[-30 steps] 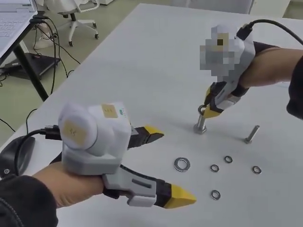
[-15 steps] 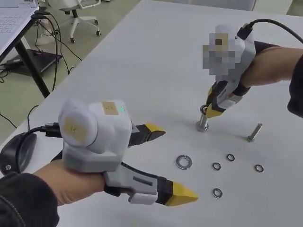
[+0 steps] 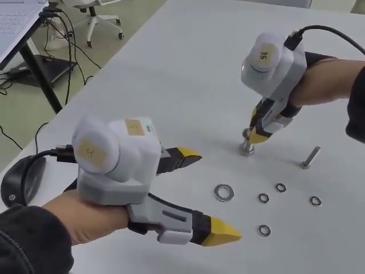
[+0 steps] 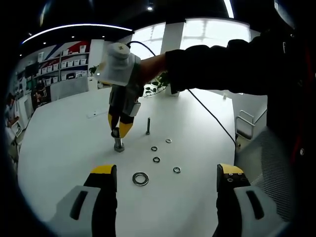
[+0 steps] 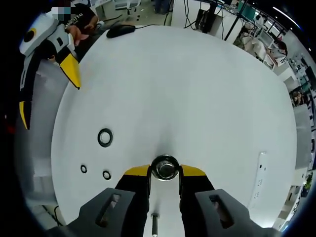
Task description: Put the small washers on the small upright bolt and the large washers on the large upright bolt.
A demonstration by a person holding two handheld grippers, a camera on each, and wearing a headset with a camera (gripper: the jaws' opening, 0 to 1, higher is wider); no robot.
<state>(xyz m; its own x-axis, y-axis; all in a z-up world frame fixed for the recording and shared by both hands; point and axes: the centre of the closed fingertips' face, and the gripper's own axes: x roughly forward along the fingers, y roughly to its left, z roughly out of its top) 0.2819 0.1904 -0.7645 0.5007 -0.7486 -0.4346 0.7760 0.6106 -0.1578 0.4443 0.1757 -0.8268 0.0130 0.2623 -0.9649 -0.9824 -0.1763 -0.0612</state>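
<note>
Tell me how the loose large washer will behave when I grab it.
The loose large washer lies flat on the smooth table, so it will probably slide when nudged. Looks metal: likely stiff, may roll on edge.

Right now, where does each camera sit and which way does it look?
Head view: on the person's head, looking down at the table, left gripper, right gripper and the hands holding them.
Left gripper view: on the left gripper, looking across the table along its open jaws at the right gripper and a sleeve.
Right gripper view: on the right gripper, looking down its jaws at the held large washer over the large bolt.
All three share the loose large washer.
</note>
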